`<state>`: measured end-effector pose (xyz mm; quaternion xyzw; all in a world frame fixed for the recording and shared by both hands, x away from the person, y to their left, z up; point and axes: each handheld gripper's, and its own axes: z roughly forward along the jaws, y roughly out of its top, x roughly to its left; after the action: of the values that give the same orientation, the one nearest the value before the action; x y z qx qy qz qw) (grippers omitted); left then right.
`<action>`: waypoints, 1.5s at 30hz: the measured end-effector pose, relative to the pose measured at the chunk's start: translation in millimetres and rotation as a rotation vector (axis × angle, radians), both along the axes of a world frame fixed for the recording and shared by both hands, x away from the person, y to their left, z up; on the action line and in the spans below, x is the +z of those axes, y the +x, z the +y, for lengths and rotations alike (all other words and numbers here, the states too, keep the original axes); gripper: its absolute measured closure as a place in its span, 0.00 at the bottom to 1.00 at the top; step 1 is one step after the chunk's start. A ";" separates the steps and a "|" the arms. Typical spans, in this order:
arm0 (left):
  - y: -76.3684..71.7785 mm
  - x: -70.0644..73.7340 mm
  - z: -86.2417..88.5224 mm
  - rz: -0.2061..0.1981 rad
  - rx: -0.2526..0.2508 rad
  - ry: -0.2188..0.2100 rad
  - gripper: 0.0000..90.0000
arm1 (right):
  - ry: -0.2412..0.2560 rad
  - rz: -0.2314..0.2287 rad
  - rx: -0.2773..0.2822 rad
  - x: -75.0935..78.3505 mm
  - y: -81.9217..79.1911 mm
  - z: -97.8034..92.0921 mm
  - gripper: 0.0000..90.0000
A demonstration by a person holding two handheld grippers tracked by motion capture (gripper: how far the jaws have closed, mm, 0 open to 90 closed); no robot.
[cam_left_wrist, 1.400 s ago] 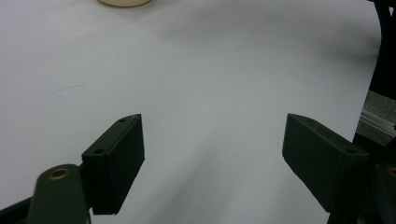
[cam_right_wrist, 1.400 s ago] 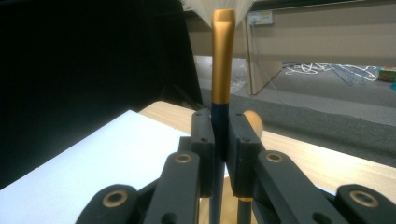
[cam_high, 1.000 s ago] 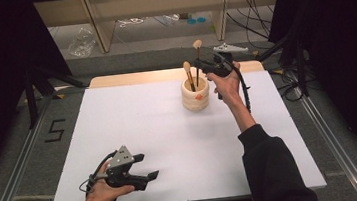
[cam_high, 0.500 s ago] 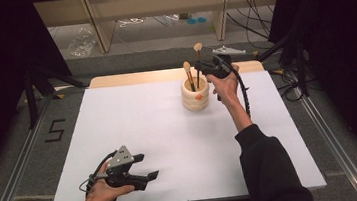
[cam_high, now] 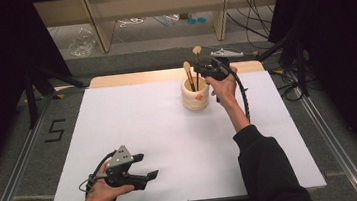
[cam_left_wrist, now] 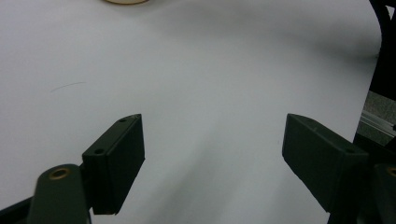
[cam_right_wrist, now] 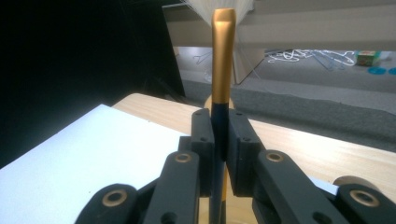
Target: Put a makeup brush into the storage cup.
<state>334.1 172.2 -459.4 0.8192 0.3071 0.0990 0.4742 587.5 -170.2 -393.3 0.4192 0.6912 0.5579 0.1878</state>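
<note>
Brush (cam_right_wrist: pixel 221 70) remains pinched upright in right claw (cam_right_wrist: pixel 219 140), unmoved.

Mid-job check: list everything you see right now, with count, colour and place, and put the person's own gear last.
Brush holder: 1, cream with a small orange mark, far right part of the table.
Makeup brushes: 2, dark handles with pale heads; one standing in the holder, one with a gold ferrule clamped upright over the holder.
Table: 1, white top with a wooden strip at the far edge.
Plastic bag: 1, clear, on the floor beyond the table.
Left gripper: black, open, near left corner, holding nothing.
Right gripper: black, shut on the gold-ferruled brush.
</note>
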 end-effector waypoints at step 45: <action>0.6 -0.3 1.5 0.024 0.022 -0.011 0.24 | -0.048 0.071 -0.067 -12.2 -16.9 -7.4 0.29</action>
<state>334.7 173.7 -459.7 0.8142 0.3224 0.0929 0.4738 570.6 -177.7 -405.5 0.4570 0.6963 0.5192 0.1917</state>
